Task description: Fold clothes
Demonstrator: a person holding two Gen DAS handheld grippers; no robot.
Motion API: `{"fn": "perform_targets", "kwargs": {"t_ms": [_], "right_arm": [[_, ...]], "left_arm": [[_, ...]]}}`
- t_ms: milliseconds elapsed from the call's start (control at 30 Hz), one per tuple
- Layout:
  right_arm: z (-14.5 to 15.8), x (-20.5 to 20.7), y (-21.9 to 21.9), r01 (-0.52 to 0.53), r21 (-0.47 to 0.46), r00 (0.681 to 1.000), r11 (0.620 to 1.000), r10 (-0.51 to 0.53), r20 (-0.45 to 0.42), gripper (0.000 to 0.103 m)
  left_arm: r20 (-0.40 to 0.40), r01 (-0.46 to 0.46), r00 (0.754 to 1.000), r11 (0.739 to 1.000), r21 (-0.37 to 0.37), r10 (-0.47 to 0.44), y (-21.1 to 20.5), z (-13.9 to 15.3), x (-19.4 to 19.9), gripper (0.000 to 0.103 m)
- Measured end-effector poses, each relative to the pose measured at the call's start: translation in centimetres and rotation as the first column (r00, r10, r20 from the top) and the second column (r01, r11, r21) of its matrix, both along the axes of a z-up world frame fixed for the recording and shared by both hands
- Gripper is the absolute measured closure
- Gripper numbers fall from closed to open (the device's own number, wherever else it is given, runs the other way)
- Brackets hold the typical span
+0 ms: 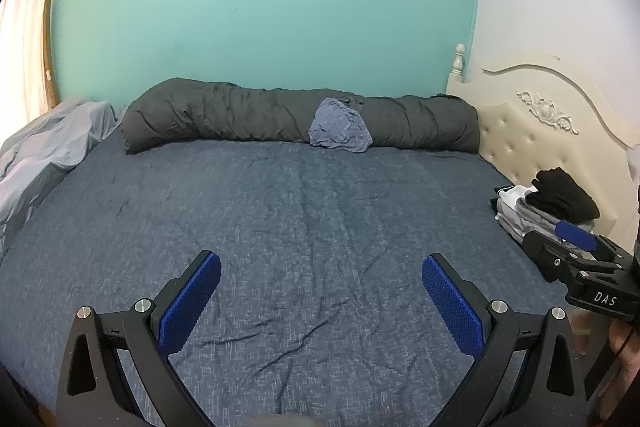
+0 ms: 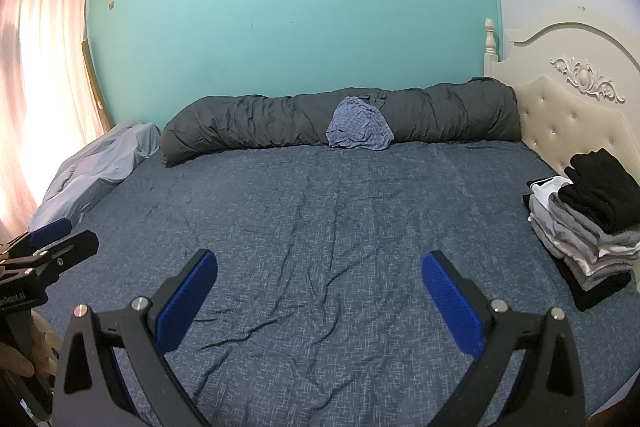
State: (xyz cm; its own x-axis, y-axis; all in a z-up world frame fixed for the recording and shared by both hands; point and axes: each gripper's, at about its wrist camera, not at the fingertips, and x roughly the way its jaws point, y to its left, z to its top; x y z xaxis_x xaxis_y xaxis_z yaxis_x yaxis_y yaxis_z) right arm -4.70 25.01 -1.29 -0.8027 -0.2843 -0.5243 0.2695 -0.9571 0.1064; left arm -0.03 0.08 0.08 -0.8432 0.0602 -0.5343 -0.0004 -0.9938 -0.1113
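Clothes: one crumpled blue checked garment (image 2: 360,129) lies unfolded at the far side of the bed (image 2: 320,247), against the grey rolled duvet (image 2: 260,125). Folded stack (image 2: 584,227) beside headboard. Left tongs (image 1: 320,303) and right tongs (image 2: 320,303) spread, empty. Judged: nearly done, one piece left.

White letters "DAS" stand on the black body of the right gripper (image 1: 576,241), seen from the left wrist. The left gripper (image 2: 50,233) carries white lettering ending "Robot.AI"; its start is cut off.
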Motion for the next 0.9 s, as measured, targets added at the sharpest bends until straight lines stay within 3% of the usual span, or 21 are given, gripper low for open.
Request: {"fn": "perform_targets", "kwargs": {"t_ms": [900], "right_arm": [[0.01,0.30,0.06,0.003,-0.005,1.000,1.000,-0.003,0.000,0.000]], "left_arm": [[-0.003,0.004,1.000,1.000,0.010,-0.004,-0.31,0.49,0.31,0.000]]}}
